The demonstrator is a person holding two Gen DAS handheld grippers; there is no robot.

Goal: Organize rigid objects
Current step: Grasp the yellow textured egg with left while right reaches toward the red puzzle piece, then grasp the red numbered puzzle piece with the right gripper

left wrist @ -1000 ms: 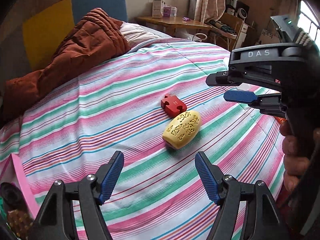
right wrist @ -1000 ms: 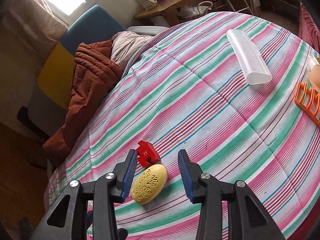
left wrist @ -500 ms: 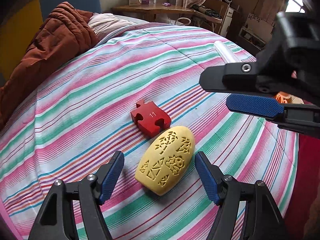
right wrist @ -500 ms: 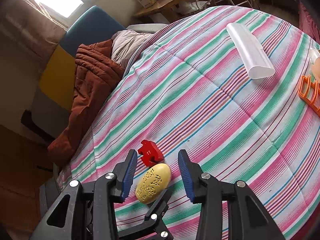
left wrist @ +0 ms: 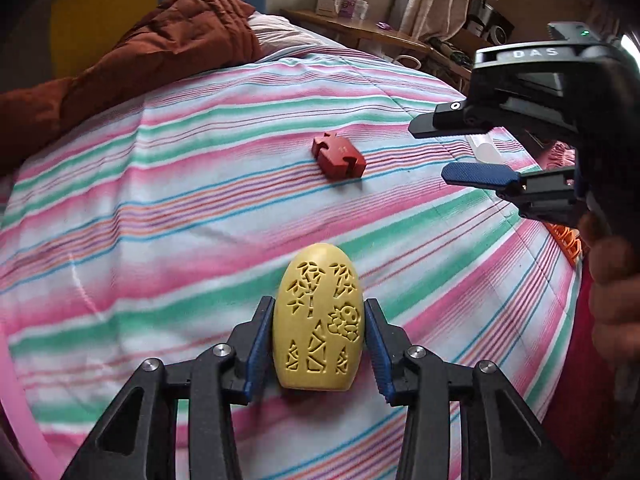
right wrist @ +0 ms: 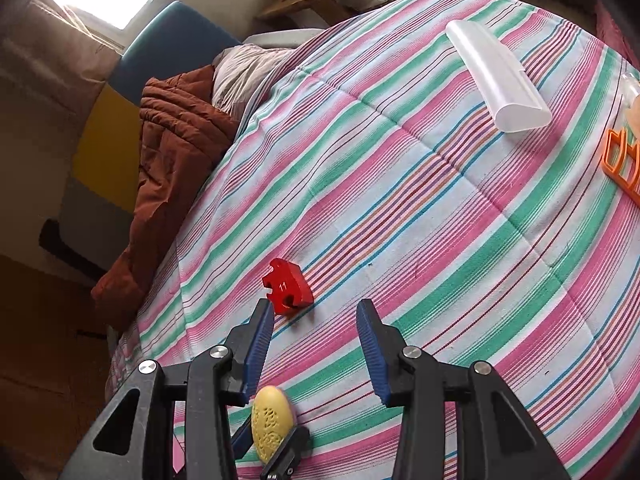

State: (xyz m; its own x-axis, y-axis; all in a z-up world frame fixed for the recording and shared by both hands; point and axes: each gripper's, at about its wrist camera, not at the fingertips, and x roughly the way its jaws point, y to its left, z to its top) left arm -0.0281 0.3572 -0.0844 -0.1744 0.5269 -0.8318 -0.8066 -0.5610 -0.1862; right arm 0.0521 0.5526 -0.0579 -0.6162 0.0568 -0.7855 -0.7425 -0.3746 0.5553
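Observation:
A yellow carved oval block sits between the blue pads of my left gripper, which is shut on it over the striped bedspread. The block also shows low in the right wrist view. A red puzzle piece marked 11 lies on the spread beyond it, and in the right wrist view it lies just ahead of the left finger. My right gripper is open and empty above the spread; it shows at the right of the left wrist view.
A clear plastic tube case lies at the far right of the bed. An orange rack sits at the right edge. A rust quilt and pillow are heaped at the head end. A wooden desk stands behind.
My left gripper closed on the yellow block and drew it back from the red piece. The right gripper stayed open and shifted slightly.

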